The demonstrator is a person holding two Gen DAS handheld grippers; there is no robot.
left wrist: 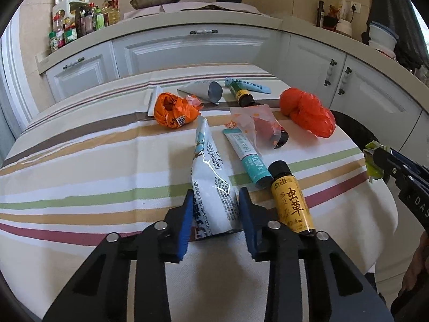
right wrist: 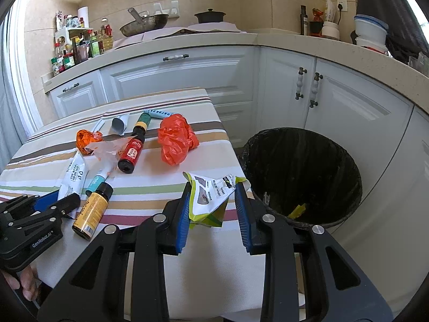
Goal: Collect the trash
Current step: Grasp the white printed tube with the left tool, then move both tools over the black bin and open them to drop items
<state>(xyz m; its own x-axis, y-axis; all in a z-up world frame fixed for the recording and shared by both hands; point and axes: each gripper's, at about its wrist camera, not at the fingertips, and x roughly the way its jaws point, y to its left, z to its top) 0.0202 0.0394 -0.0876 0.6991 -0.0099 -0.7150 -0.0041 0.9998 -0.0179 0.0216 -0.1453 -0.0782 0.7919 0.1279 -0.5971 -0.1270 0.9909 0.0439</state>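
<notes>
A white milk powder packet (left wrist: pixel 211 177) lies lengthwise on the striped tablecloth (left wrist: pixel 80 177). My left gripper (left wrist: pixel 215 201) has its blue pads pressed against both sides of the packet's near end. My right gripper (right wrist: pixel 213 190) is shut on a crumpled green and white wrapper (right wrist: pixel 209 198), held above the table's right edge beside the black-lined trash bin (right wrist: pixel 335 161). In the left wrist view the right gripper (left wrist: pixel 375 161) shows at the far right with the wrapper (left wrist: pixel 371 161). The left gripper (right wrist: pixel 53 204) shows at the left of the right wrist view.
More litter lies on the cloth: a yellow bottle (left wrist: pixel 291 198), a teal tube (left wrist: pixel 246 155), a red bottle (right wrist: pixel 131 153) under a clear wrapper, a red plastic bag (left wrist: pixel 308 110), an orange wrapper ball (left wrist: pixel 174 110), a grey tube (left wrist: pixel 206 91). White cabinets (right wrist: pixel 182 77) stand behind.
</notes>
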